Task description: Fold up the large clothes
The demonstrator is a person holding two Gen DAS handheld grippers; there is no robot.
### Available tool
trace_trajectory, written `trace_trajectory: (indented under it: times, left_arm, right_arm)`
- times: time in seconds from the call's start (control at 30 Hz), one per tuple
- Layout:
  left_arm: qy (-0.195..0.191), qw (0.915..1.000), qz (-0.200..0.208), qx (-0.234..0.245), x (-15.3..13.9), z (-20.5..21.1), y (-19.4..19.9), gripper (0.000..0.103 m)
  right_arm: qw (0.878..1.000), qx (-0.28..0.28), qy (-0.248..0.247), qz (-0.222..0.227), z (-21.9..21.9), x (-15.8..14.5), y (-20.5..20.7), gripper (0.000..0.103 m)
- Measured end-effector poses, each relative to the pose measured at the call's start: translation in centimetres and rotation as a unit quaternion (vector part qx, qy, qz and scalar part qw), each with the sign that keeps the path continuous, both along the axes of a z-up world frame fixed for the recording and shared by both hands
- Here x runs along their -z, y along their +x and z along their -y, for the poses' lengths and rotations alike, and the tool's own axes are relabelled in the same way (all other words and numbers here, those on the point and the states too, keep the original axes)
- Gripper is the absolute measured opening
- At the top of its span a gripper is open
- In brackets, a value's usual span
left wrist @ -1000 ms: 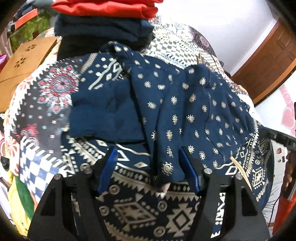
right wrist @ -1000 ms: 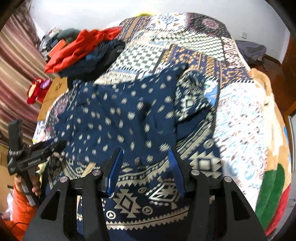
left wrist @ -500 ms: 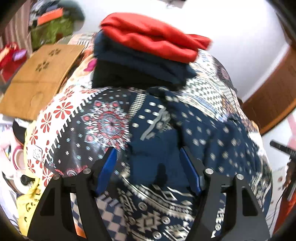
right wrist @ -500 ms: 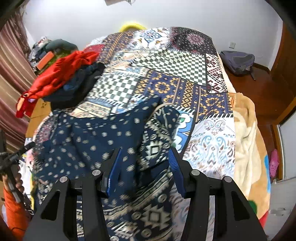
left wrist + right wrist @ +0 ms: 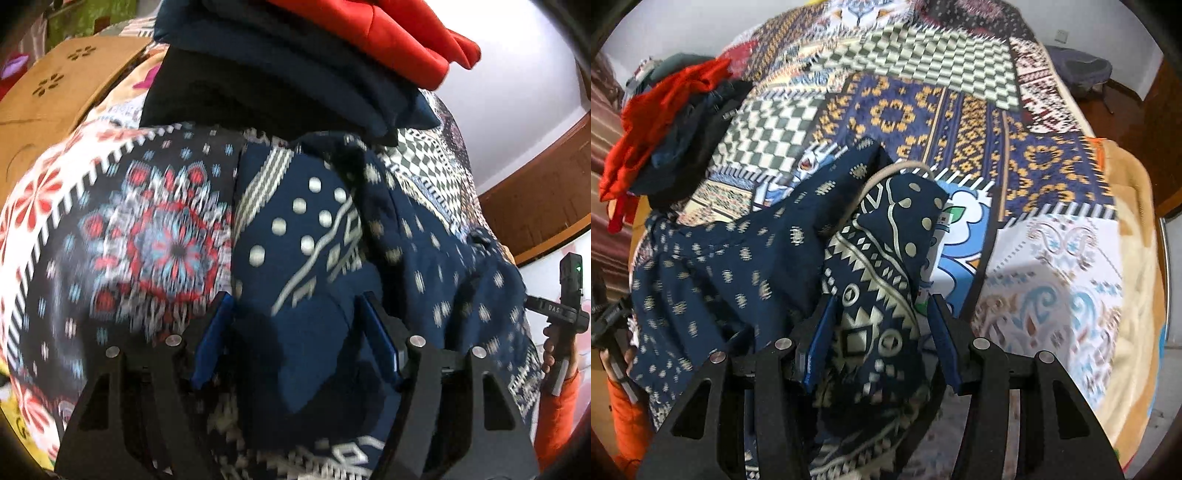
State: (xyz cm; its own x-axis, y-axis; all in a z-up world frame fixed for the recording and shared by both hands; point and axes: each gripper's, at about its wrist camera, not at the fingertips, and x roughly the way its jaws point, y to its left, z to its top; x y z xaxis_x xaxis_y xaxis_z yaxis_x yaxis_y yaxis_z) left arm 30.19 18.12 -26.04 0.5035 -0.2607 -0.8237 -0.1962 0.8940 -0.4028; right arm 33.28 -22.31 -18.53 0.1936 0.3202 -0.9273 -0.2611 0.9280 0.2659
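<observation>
- The bed [image 5: 1052, 258], under a patchwork cover, is seen stretching away ahead of both claws and carries everything else.
- The navy patterned garment [image 5: 713, 273] is spread, rumpled, across the near part of the bed; from the right claw [image 5: 882, 336] its bulk is seen ahead and to the left, and a bunched, bordered end is gathered straight between the blue pads.
- A stack of folded clothes [image 5: 332, 55], red on top of dark pieces, is seen well ahead of the left claw [image 5: 299, 332], just beyond the garment's far edge.
- The left claw is seen spread wide, nothing pinched; plain navy cloth lies between and under its pads, though contact cannot be made out through the blur.
- The right claw is likewise parted, with the bordered fold lying between the pads but not squeezed.
- A grasping step is judged to be in hand: edges are being lined up for a fold.
- Next, both claws would need to be clenched on a single layer of edge, then lifted together so the cloth is not dragged into a heap.
</observation>
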Motion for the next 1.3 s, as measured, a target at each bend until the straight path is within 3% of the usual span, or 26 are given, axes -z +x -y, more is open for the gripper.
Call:
trace_trajectory:
  times: [0.23, 0.3, 0.4, 0.53, 0.7, 0.97, 1.17, 1.3]
  left_arm:
    - [0.021, 0.9995, 0.013, 0.021, 0.3, 1.6, 2.1, 0.068]
    - [0.014, 0.9994, 0.013, 0.029, 0.4, 2.0, 2.2, 0.052]
    - [-0.008, 0.9994, 0.008, 0.032, 0.6, 2.0, 1.7, 0.03]
    - [-0.05, 0.9984, 0.01, 0.025, 0.4, 1.6, 0.9, 0.02]
    - [-0.036, 0.9982, 0.03, 0.038, -3.2, 2.9, 0.1, 0.015]
    - [0.025, 0.9914, 0.107, 0.071, -12.9, 7.3, 0.4, 0.014]
    - [0.008, 0.9845, 0.149, 0.092, -17.8, 9.9, 3.1, 0.014]
    - [0.029, 0.9788, 0.173, 0.106, -19.4, 12.4, 6.3, 0.014]
  right_arm:
    - [0.993, 0.027, 0.087, -0.076, 0.7, 3.0, 2.4, 0.047]
    - [0.991, 0.028, 0.101, -0.079, 0.9, 3.1, 2.4, 0.047]
    - [0.992, 0.023, 0.097, -0.071, 0.5, 2.9, 1.9, 0.031]
    - [0.992, 0.027, 0.108, -0.059, 0.1, 1.9, 1.0, 0.017]
    - [0.993, 0.021, 0.119, -0.005, 0.0, -2.4, -0.5, 0.016]
    - [0.986, 0.016, 0.139, 0.09, 1.5, -10.3, -3.5, 0.015]
    - [0.976, 0.033, 0.149, 0.155, 3.7, -15.5, -3.7, 0.015]
    - [0.974, 0.046, 0.135, 0.177, 4.4, -16.4, -2.3, 0.015]
